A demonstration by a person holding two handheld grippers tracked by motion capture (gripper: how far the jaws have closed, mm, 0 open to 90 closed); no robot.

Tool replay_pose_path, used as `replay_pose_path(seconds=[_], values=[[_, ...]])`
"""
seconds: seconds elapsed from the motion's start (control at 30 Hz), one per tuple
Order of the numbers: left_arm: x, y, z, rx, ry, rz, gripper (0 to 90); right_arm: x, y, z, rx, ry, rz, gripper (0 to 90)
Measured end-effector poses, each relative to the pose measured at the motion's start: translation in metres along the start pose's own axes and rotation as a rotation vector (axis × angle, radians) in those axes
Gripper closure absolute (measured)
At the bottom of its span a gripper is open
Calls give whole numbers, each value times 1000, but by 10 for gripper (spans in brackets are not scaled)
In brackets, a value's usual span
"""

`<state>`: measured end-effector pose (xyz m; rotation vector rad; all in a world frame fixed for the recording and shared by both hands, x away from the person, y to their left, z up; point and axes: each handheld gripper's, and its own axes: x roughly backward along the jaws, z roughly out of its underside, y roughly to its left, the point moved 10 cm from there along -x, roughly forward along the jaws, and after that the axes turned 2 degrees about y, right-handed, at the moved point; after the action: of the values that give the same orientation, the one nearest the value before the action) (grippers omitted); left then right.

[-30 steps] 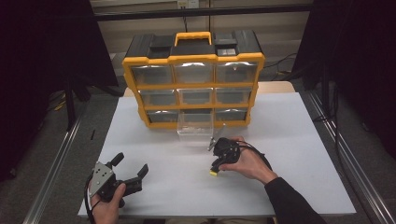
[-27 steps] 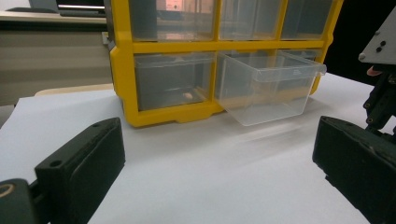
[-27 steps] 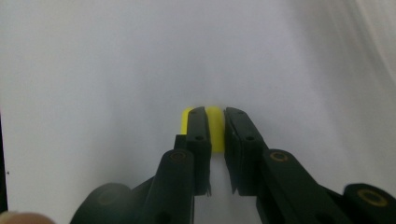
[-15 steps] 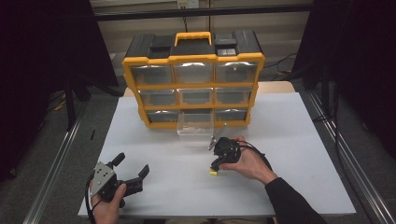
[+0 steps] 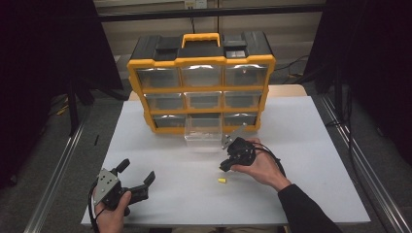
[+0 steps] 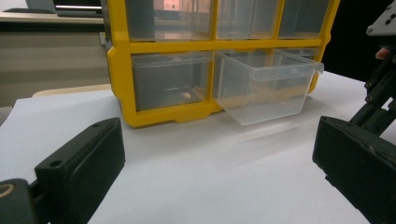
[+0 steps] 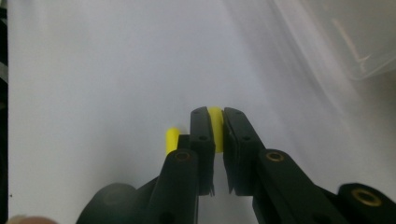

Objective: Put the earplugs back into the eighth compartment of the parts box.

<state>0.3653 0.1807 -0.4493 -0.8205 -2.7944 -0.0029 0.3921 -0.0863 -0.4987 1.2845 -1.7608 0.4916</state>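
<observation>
My right tongs (image 7: 215,122) are closed on a small yellow piece (image 7: 215,120), its top edge peeking out between the jaw tips. A 2nd yellow piece (image 5: 222,180) lies on the white counter (image 5: 316,145), at about 7 o'clock from the right tongs in the high view; it shows just left of the jaws in the right gripper view. Half a second ago no yellow piece lay loose on the counter there, and a yellow spot sat at the tongs' lower edge, so I judge one has dropped or been left behind. That means 1 pickup remains after this one. The clear drawer (image 5: 203,132) stands pulled out of the yellow organiser (image 5: 200,63) at 11 o'clock from the right tongs, probably the destination. My left tongs (image 5: 135,175) rest wide open and empty at the counter's near-left corner, unmoved.
</observation>
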Motion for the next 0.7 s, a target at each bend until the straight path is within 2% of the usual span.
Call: replay_pose_path(seconds=[0.2, 0.43, 0.7], values=[[0, 0, -1, 7, -6, -2, 24, 9, 0, -5, -15, -91, -10, 823], [0, 1, -1, 1, -5, -4, 24, 15, 2, -11, -18, -174, -29, 824], [0, 0, -1, 3, -4, -3, 24, 25, 2, -18, -10, -239, -8, 825]])
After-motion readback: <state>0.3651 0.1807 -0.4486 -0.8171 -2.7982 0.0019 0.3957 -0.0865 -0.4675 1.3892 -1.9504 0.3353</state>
